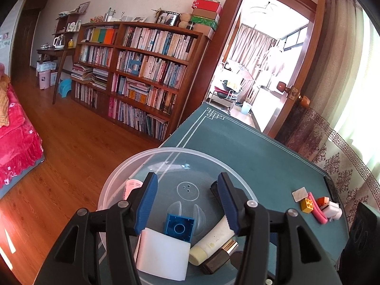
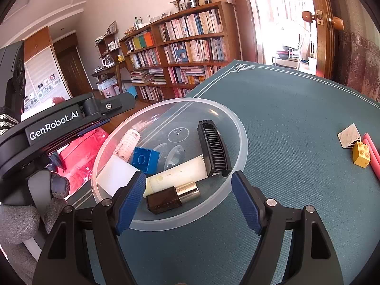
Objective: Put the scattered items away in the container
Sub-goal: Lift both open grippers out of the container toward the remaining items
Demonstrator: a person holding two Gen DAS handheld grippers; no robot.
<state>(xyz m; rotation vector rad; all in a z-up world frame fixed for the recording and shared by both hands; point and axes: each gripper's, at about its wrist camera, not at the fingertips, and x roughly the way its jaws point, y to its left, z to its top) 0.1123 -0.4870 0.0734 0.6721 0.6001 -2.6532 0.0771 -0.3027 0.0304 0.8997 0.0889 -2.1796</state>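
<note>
The clear plastic container (image 2: 237,128) sits on the green table (image 2: 296,109), filling the lower centre of the left wrist view and the centre left of the right wrist view.

Contents, all resting on the container floor:
- Blue brick (image 2: 144,158), studs down, near the middle.
- White block (image 2: 116,175), at the near-left wall, just beside the blue brick.
- Cream tube (image 2: 178,177), lying across the near side.
- Dark bottle with gold cap (image 2: 171,197), just beside the cream tube, at the near wall.
- Black comb (image 2: 215,149), lying against the right wall, one end over the cream tube.
- Pink printed roll (image 2: 128,143), at the left wall.

My left tool (image 1: 187,204) hangs above the container, jaws spread, holding nothing; the blue brick (image 1: 179,229) appears between its fingers, lower in the frame.

My right tool (image 2: 187,204) is at the container's near rim, jaws spread, holding nothing; the dark bottle lies between its fingers.

Items on the table outside the container, at the right edge of both views, well apart from both tools: yellow brick (image 2: 361,154), grey square tile (image 2: 349,136) touching it, pink foam sticks (image 2: 372,152), and, in the left wrist view only, an orange piece (image 1: 323,200) and a white piece (image 1: 333,210).
</note>
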